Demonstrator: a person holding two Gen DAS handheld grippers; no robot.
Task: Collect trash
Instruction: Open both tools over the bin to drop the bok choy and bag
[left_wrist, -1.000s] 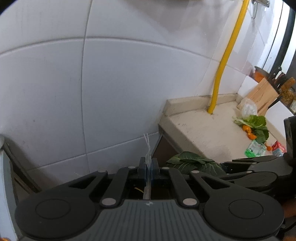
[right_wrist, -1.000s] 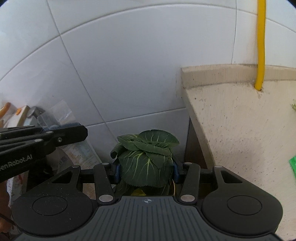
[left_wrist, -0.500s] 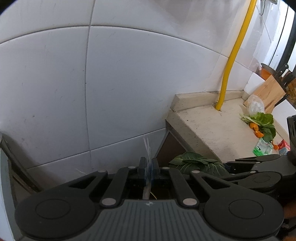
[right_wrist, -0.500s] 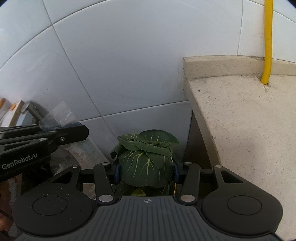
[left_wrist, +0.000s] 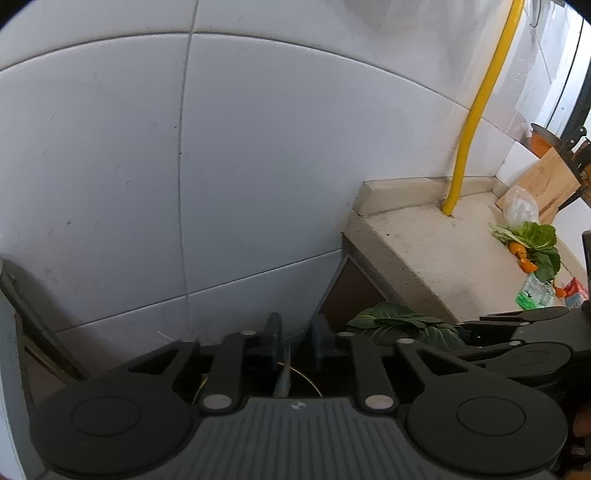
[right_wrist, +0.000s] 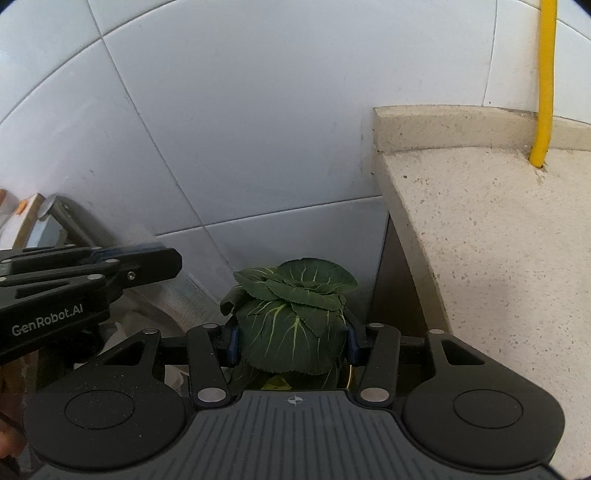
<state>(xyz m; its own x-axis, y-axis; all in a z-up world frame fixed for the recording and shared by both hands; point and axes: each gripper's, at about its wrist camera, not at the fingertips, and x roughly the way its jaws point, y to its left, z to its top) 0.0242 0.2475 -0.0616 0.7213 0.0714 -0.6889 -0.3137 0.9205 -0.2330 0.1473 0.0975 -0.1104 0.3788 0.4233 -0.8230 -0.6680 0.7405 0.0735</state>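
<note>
- While left gripper (left_wrist: 295, 338) jaws were opening, nothing was pinched; a thin strip (left_wrist: 283, 380) hung just below
- right gripper (right_wrist: 291, 338) clamped greens (right_wrist: 291, 314) beside counter (right_wrist: 498, 240)

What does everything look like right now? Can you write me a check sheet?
Surface: speckled beige stone counter, bare near its corner.
Job's things: dark green leafy vegetable between the right gripper jaws, pads pressing on it.
Clutter: leafy greens with orange peel, green packet, clear plastic bag, wooden board farther along the counter.
Grippers: left gripper jaws opening; a thin clear strip hangs below, unpinched.
Cables: yellow pipe rising up the wall.
Surroundings: white tiled wall.
</note>
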